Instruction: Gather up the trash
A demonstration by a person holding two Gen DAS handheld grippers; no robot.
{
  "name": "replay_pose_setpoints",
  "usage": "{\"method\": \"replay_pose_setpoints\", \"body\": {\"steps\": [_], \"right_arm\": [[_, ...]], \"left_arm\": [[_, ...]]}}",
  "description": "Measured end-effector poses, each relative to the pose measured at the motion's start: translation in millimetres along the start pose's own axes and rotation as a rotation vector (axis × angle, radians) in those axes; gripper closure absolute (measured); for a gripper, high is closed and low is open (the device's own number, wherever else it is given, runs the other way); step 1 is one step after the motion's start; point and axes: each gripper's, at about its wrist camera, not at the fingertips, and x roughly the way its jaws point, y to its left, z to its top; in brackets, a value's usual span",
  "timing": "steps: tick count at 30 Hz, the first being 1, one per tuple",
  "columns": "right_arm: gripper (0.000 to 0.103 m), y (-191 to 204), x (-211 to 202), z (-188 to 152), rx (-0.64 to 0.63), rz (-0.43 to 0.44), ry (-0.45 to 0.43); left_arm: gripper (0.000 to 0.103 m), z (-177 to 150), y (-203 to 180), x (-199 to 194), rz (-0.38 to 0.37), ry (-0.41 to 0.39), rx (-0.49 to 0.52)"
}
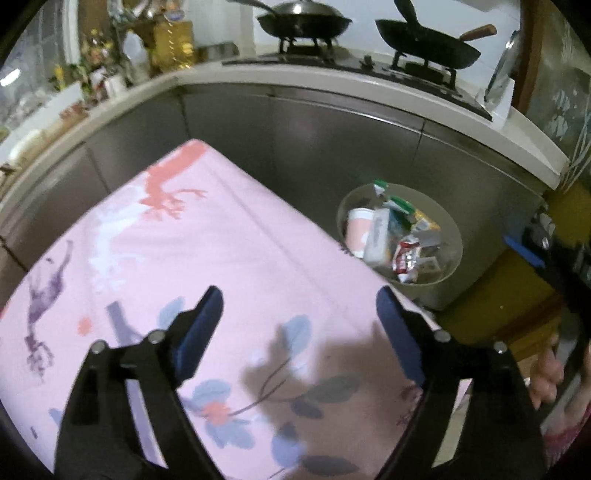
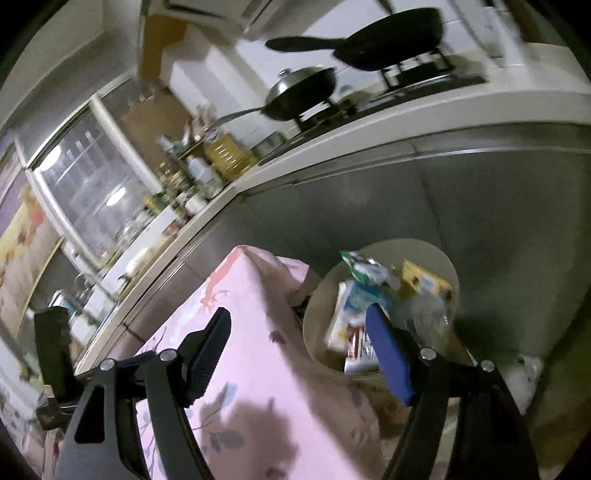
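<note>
Motion blur smears wrappers in the trash bin (image 2: 384, 373) beside the pink tablecloth (image 1: 221, 236); left gripper (image 1: 299, 325) and right gripper (image 2: 299, 343) gape empty.

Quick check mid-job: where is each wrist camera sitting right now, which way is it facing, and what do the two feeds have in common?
Left wrist: sits above the pink floral tablecloth, looking forward and down toward the stove counter; shows the left gripper, jaws open and empty, and the person's hand at the right edge.
Right wrist: tilted, over the table's edge, facing the trash bin; shows the right gripper, open and empty.
Shared: the tablecloth, the wrapper-filled bin on the floor and two pans on the stove.
</note>
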Motion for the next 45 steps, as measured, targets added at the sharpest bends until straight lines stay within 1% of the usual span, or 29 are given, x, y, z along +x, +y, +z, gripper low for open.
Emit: {"method": "replay_pose_setpoints", "body": {"steps": [4,8,10,12,14,23,29,37,45], "right_arm": [[0.028,11.9,-16.0,-17.5,0.028,-0.049,-0.018],[0.025,28.3,-28.9,-24.2,0.012,-0.090,-0.030],[0.022,37.4,-37.0,-27.5,0.010,-0.097,-0.049],[0.019,47.3,-43.8,-30.1,0.010,-0.104,-0.068],[0.017,56.4,-49.0,-34.8,0.004,-0.093,-0.073],[0.016,83.8,-56.3,-42.0,-0.018,-0.077,-0.065],[0.015,86.5,-57.2,-42.6,-0.017,-0.083,-0.059],[0.014,96.1,-68.7,-42.6,0.010,-0.071,-0.060],[0.014,99.6,-70.2,-43.4,0.027,-0.060,-0.054]], "left_arm": [[0.008,-9.4,3.5,-24.7,0.056,-0.042,0.000],[0.006,-17.0,6.1,-42.9,0.078,-0.070,-0.014],[0.006,-21.0,8.8,-49.9,0.091,-0.077,-0.019],[0.006,-24.5,10.9,-56.6,0.119,-0.085,-0.019],[0.006,-28.7,14.4,-64.2,0.141,-0.099,-0.020],[0.006,-41.6,20.2,-89.5,0.181,-0.139,-0.032],[0.006,-45.0,21.0,-101.7,0.207,-0.164,-0.028],[0.006,-48.2,21.1,-116.0,0.231,-0.201,-0.022],[0.006,-49.3,19.9,-118.6,0.239,-0.206,-0.017]]}}
